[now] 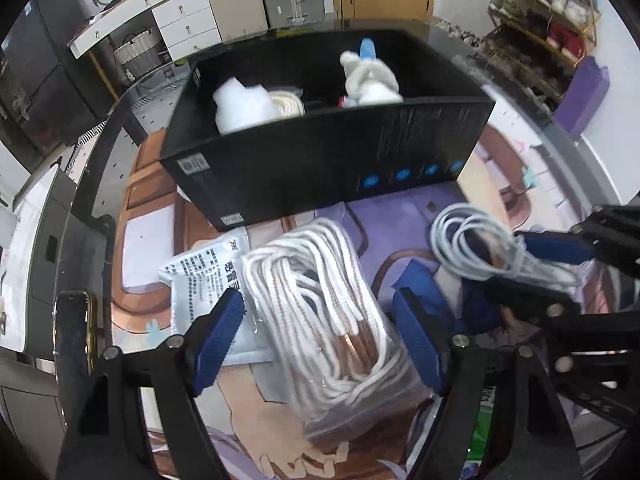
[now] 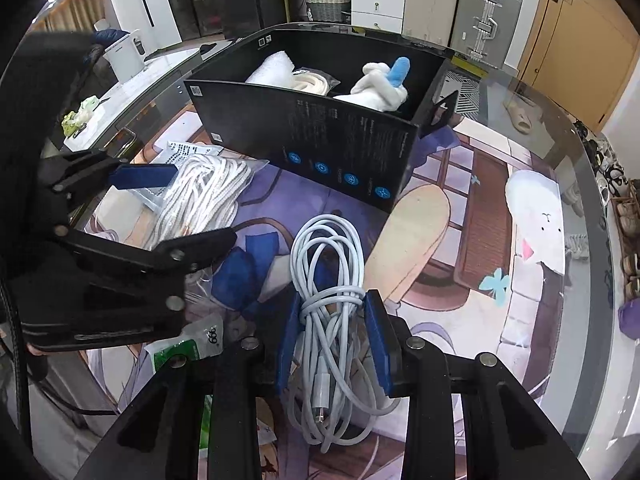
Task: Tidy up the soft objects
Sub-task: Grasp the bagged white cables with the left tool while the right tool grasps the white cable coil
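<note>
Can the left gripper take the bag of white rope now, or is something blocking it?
Probably yes. The left gripper is open, one finger on each side of the bag of white rope, nothing between. The right gripper, shut on the white cable, stays beside it.

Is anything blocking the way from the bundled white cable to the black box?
Nothing visible does. The white cable, pinched in the right hand-held gripper, faces bare mat up to the black box; only its near wall must be cleared.

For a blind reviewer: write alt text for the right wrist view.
The right gripper is shut on a coiled white cable lying on an illustrated mat. To its left, the open left gripper hangs over a bagged white rope. Behind stands a black box holding soft white items.
</note>
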`<action>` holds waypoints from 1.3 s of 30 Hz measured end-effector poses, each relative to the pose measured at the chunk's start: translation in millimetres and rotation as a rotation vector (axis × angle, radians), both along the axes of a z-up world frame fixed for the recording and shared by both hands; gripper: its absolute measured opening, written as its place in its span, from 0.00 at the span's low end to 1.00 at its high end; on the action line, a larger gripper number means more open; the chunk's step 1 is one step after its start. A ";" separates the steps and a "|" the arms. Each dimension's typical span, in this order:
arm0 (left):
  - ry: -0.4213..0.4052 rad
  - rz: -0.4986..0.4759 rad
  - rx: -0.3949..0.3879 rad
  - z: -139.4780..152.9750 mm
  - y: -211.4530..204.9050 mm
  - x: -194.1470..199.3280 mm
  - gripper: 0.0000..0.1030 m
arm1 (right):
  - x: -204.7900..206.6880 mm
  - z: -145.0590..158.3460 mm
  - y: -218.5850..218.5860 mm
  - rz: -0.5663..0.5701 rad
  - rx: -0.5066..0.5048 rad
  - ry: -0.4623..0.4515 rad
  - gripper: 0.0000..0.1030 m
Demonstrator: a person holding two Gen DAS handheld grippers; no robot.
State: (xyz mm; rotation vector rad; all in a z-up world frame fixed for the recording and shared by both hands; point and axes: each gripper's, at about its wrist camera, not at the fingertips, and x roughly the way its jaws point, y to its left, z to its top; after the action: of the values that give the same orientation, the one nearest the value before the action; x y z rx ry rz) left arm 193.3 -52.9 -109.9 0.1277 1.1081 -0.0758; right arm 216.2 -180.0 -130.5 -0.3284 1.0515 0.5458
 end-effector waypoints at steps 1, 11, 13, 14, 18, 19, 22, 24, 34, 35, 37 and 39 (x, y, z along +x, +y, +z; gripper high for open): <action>-0.004 0.000 0.009 -1.6 -1.4 0.1 0.75 | -0.7 -0.4 -1.5 0.000 0.001 0.001 0.32; -0.017 0.048 0.026 -9.1 11.0 -13.7 1.00 | 1.0 -2.2 3.0 0.003 -0.013 -0.001 0.33; -0.002 0.041 0.009 -10.1 13.9 -12.8 1.00 | 1.6 -3.6 5.0 0.002 -0.020 -0.001 0.33; 0.012 0.018 0.016 -10.0 12.5 -12.0 1.00 | 1.7 -4.4 6.4 0.002 -0.024 -0.003 0.33; 0.045 -0.072 -0.017 -6.0 8.5 -13.5 0.74 | 2.3 -5.4 6.9 -0.001 -0.031 -0.007 0.34; 0.042 -0.082 -0.018 -2.8 8.8 -14.8 0.66 | 2.6 -5.3 6.5 -0.002 -0.027 -0.004 0.34; 0.029 -0.098 -0.022 1.2 9.1 -17.6 0.46 | 3.5 -5.8 5.8 -0.008 -0.019 -0.001 0.34; 0.025 -0.105 -0.021 0.1 9.5 -17.3 0.43 | 3.2 -5.7 6.1 -0.007 -0.025 -0.006 0.34; 0.041 -0.125 -0.067 11.2 10.6 -21.6 0.34 | 2.3 -5.7 6.6 0.001 -0.017 0.003 0.34; 0.040 -0.127 -0.075 12.5 11.0 -24.0 0.34 | 1.8 -4.4 6.0 -0.001 -0.013 0.004 0.33; 0.032 -0.128 -0.080 16.2 13.5 -28.0 0.34 | -1.0 1.9 4.0 -0.005 0.004 -0.004 0.32; 0.016 -0.124 -0.075 21.1 14.4 -30.8 0.33 | -4.0 9.8 3.0 -0.008 0.026 -0.014 0.32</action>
State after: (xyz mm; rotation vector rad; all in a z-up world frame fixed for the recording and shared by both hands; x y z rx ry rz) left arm 162.5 -38.6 -88.9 0.1291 1.1108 -0.2291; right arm 212.2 -177.0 -120.7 -0.3047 1.0312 0.5491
